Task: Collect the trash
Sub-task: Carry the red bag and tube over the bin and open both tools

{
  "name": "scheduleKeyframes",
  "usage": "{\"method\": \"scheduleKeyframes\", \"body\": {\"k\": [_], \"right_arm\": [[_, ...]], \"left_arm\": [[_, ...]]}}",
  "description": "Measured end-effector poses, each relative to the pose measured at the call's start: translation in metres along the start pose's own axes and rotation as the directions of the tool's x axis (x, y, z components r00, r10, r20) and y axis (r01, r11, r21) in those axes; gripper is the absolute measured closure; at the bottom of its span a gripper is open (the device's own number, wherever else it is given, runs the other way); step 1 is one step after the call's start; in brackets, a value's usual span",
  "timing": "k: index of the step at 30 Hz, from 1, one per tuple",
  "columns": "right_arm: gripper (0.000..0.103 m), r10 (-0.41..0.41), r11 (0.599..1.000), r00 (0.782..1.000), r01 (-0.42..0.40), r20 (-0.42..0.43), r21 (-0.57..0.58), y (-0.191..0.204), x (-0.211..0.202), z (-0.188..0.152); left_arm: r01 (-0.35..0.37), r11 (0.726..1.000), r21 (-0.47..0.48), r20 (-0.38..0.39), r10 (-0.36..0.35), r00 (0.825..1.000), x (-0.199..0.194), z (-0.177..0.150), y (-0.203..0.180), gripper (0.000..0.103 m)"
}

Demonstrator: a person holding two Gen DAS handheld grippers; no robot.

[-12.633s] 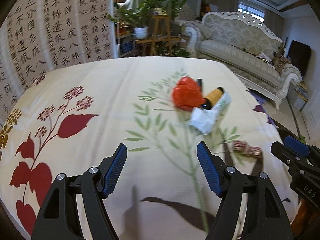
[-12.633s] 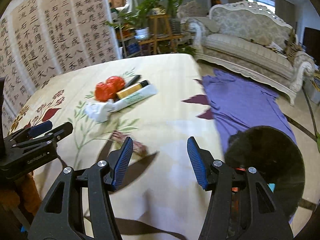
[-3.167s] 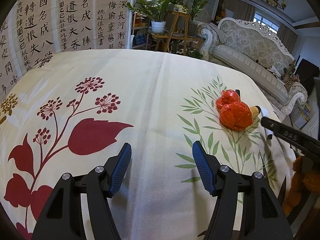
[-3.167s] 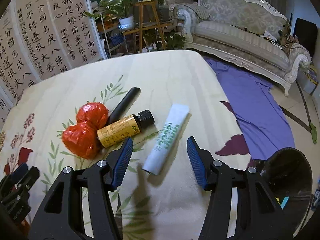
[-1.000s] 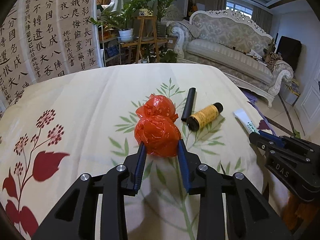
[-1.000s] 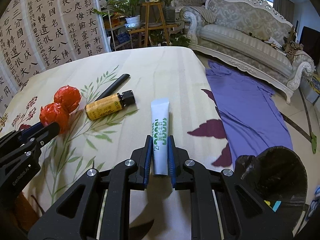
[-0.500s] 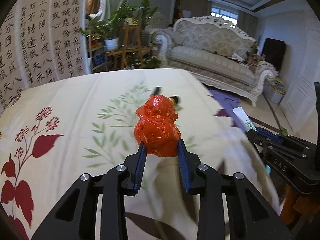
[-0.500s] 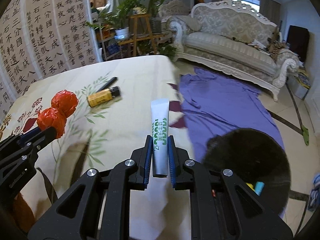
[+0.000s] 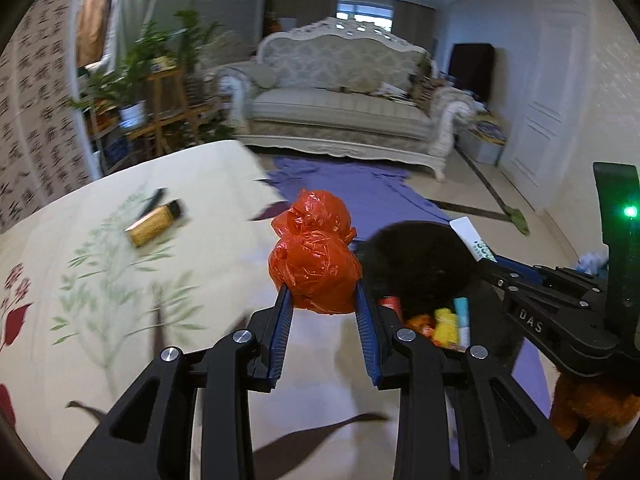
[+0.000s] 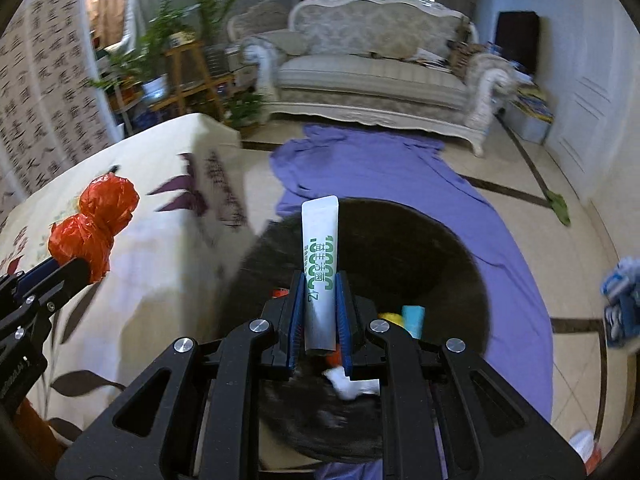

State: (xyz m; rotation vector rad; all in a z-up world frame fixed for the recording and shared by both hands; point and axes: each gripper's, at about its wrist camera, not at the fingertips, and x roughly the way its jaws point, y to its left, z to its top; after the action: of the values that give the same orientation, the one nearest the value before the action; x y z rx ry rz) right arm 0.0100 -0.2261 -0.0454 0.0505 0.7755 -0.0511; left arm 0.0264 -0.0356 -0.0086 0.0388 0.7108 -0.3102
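Left gripper [image 9: 322, 306]: blue pads pinched on the lower lobe of a crumpled red plastic bag [image 9: 314, 256], a two-lobed bundle knotted in the middle, upper lobe sticking out at 12 o'clock beyond the fingertips. Right gripper [image 10: 320, 312]: jaws nearly together, clamped on the lower part of a white tube with green lettering [image 10: 320, 256], flat crimped end pointing to 12 o'clock.

Beyond the right jaws, directly below the tube: a black round trash bin [image 10: 440, 256], mouth open, standing on a purple cloth [image 10: 400, 168] spread over the floor. In the left wrist view, same bin at 3 o'clock of the bag, tube tip over its far rim.

Against a second ago: both pieces then lying on the floral tablecloth [image 9: 100, 280] with the jaws already closed on them; now lifted clear and carried off the table edge toward the bin. Grip widths unchanged.

Count: one red bag, one tube in hand. On the cloth at 10 o'clock from the left jaws: one yellow bottle with a black cap [image 9: 154, 222], one black stick-shaped item [image 9: 154, 200] just beside it. Inside the bin: several small pieces, yellow, light blue, red, white, too jumbled to number. One ornate sofa [image 10: 380, 68] at 12 o'clock.
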Motion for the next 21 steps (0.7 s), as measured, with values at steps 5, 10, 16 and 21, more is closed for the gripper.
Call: {"method": "scheduleKeyframes", "body": {"k": [5, 10, 16, 21], "right_arm": [[0.088, -0.033, 0.998, 0.999, 0.034, -0.011, 0.054, -0.032, 0.009, -0.006], [0.088, -0.044, 0.996, 0.999, 0.045, -0.019, 0.080, -0.049, 0.018, -0.008], [0.087, -0.045, 0.993, 0.999, 0.048, -0.030, 0.109, -0.065, 0.032, -0.007], [0.086, -0.044, 0.991, 0.998, 0.049, -0.040, 0.125, -0.075, 0.037, -0.009]], "left_arm": [[0.027, 0.997, 0.068, -0.016, -0.026, 1.000, 0.020, 0.004, -0.033, 0.071], [0.043, 0.994, 0.100, -0.026, -0.040, 0.999, 0.036, 0.009, -0.058, 0.071], [0.047, 0.989, 0.141, -0.034, -0.043, 0.999, 0.053, 0.012, -0.077, 0.071], [0.050, 0.985, 0.167, -0.051, -0.042, 0.998, 0.063, 0.013, -0.087, 0.070]]}}
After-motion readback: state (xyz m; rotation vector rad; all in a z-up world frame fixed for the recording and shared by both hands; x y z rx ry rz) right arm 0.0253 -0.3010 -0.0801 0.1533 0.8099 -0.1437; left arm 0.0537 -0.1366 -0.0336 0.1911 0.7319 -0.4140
